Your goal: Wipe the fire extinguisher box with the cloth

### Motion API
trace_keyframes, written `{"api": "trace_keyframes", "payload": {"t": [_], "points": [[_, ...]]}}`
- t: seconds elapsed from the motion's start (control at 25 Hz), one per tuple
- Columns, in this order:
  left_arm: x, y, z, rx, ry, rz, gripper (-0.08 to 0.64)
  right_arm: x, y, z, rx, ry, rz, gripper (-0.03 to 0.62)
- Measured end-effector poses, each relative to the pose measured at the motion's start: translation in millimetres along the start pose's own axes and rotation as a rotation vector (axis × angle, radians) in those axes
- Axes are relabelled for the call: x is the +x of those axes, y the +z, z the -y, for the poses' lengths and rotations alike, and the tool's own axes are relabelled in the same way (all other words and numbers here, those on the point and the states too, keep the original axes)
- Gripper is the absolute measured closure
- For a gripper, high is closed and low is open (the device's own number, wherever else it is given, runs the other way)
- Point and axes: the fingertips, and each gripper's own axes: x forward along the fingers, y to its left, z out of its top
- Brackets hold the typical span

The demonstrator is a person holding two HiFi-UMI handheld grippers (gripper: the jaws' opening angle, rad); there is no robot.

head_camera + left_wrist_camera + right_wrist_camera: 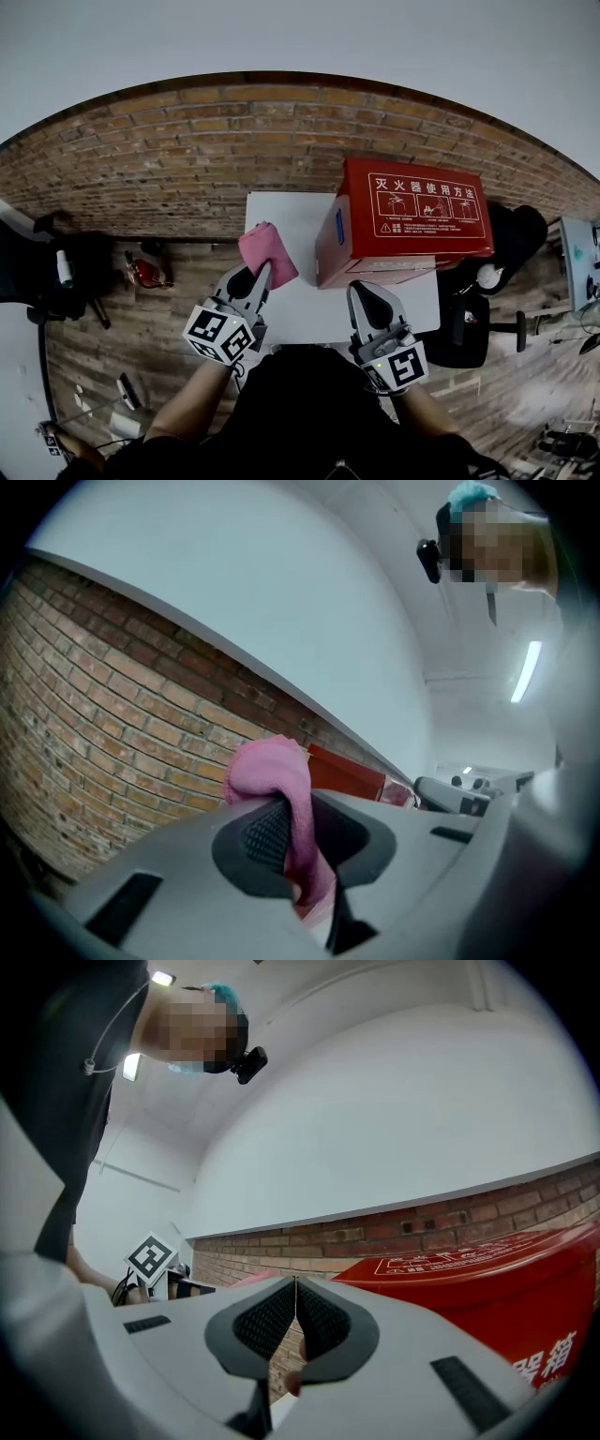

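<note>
A red fire extinguisher box (403, 220) with white print stands on the right half of a small white table (286, 214). My left gripper (260, 272) is shut on a pink cloth (266, 251), held over the table just left of the box. In the left gripper view the pink cloth (281, 789) bulges out from between the jaws, with the box (342, 772) behind it. My right gripper (361, 292) hovers at the table's near edge below the box, jaws closed on nothing. The right gripper view shows the box (487, 1297) close on the right.
A brick wall (178, 141) runs behind the table. On the wooden floor lie a red object (145, 272) at the left, dark gear (66, 272) at the far left, and a black office chair (487, 319) at the right.
</note>
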Motion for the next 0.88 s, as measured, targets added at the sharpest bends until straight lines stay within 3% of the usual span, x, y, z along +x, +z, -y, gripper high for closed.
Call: {"api": "trace_keyframes", "payload": {"t": [0.36, 0.64, 0.88], "points": [[37, -2, 2, -0.191, -0.060, -0.036, 0.483, -4, 21, 17, -0.067, 0.026, 0.037, 0.571], [77, -1, -1, -0.400, -0.158, -0.103, 0.483, -12, 20, 22, -0.082, 0.018, 0.001, 0.571], [112, 6, 6, -0.481, -0.243, -0.147, 0.483, -16, 16, 25, -0.093, 0.015, -0.018, 0.571]]}}
